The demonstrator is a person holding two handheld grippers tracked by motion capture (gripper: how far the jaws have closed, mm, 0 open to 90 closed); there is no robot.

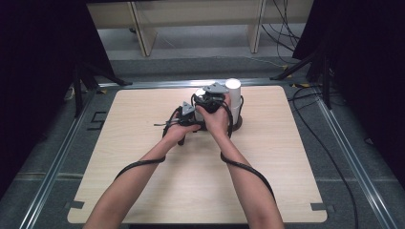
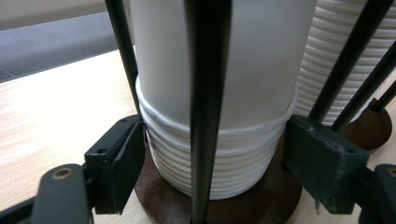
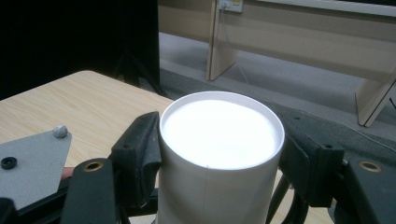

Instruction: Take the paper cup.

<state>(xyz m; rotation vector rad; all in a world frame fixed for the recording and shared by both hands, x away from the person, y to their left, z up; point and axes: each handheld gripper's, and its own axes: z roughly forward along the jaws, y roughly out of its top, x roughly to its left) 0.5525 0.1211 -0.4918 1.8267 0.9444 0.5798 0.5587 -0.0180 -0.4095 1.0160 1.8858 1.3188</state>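
Left claw (image 2: 212, 163) low in frame centre, jaws open astride the nested cup stack (image 2: 219, 158) on its dark wooden base (image 2: 261, 200). Right claw (image 3: 219, 154) gripped the upside-down top cup (image 3: 222, 135). Paper cups likely light, thin, crushable, apt to stick; hold sidewalls gently. Tabletop (image 1: 157, 191) beyond.

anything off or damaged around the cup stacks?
Nothing spilled or tipped. Both cup stacks stand upright in the rack on its dark base. One flaw: the left gripper has a chipped, frayed pad. The right gripper clamps the top cup squarely.
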